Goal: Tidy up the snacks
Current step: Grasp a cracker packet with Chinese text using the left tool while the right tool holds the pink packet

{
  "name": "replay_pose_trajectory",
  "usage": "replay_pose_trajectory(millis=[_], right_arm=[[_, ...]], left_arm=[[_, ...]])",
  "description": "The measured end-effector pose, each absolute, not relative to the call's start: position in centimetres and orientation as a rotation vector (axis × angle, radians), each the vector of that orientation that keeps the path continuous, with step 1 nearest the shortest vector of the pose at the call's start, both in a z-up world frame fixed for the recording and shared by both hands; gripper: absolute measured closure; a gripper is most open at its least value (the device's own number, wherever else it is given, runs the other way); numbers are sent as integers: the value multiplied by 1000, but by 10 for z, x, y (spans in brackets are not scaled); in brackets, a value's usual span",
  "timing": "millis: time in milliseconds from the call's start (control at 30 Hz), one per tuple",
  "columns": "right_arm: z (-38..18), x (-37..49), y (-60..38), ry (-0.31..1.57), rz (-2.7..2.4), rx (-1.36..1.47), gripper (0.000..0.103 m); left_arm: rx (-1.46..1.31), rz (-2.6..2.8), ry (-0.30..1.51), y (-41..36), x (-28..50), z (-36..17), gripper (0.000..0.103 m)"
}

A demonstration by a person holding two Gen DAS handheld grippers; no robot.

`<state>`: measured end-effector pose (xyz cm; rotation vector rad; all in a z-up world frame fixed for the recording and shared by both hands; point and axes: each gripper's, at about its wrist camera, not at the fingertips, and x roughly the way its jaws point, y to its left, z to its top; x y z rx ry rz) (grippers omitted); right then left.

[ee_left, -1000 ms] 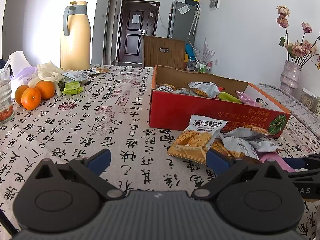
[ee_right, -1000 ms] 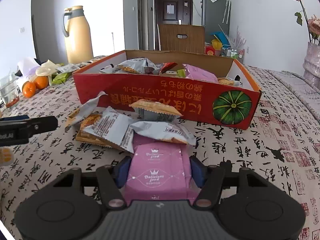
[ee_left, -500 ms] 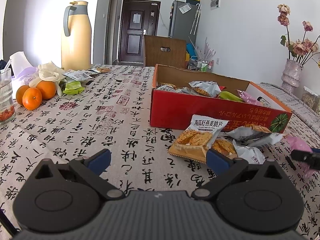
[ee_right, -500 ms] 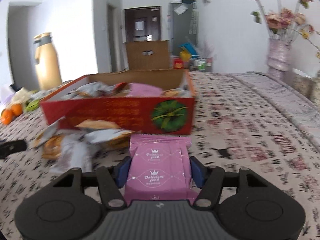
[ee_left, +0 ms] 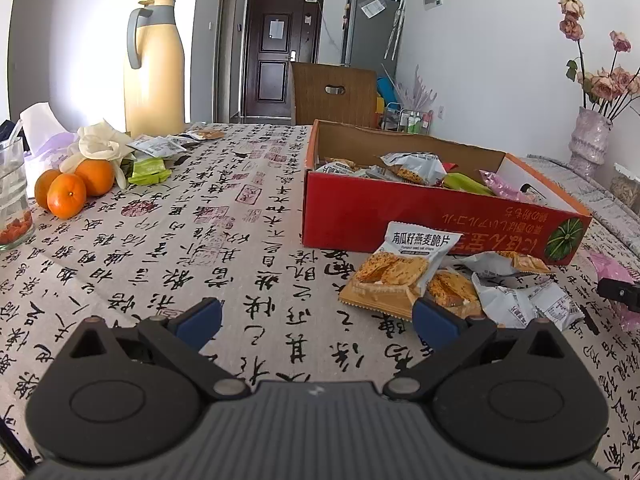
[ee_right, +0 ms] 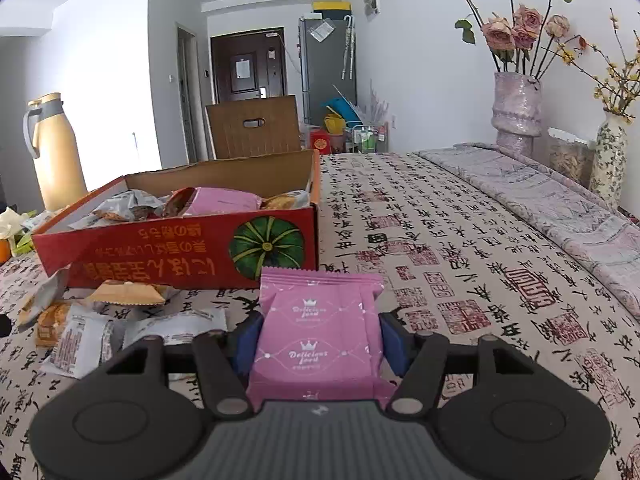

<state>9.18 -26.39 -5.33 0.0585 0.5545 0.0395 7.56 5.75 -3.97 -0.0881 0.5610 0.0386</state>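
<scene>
My right gripper (ee_right: pixel 318 338) is shut on a pink snack packet (ee_right: pixel 320 320) and holds it above the tablecloth, right of the red cardboard box's (ee_right: pixel 180 256) pumpkin corner. The box (ee_left: pixel 420 220) holds several snack packets. Loose packets lie in front of it: a pumpkin oat crisp packet (ee_left: pixel 400 268) and grey ones (ee_left: pixel 524 304), also in the right wrist view (ee_right: pixel 80 336). My left gripper (ee_left: pixel 316 318) is open and empty, low over the table, left of the loose packets. The right gripper's tip and pink packet show at the left view's right edge (ee_left: pixel 616 280).
Oranges (ee_left: pixel 68 188), a glass (ee_left: pixel 12 196), tissues, a green packet (ee_left: pixel 150 170) and a tall yellow jug (ee_left: pixel 154 68) stand at the left. Vases with dried roses (ee_right: pixel 516 108) stand at the right by a folded cloth (ee_right: pixel 560 200). A wooden chair back (ee_left: pixel 334 94) stands beyond the table.
My right gripper has lifted the pink packet off the loose pile and swung it right, past the box's pumpkin corner. The left gripper has stayed still and open.
</scene>
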Motion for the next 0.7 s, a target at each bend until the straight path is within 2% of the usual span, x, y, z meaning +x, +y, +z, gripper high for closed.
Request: replay_pose_trajectory(millis=[233,400,700], right_arm=[[-55,92,-261,569,63,58,42],[-56,91,-261,571,76,67,42],[-57,92,-264,570,96,94,42]], left_arm=[[-53,-3,542,44,83,-17,0],[17,-35,600,28,108,-9,0],[-46,-41,686,24,146,-23,1]])
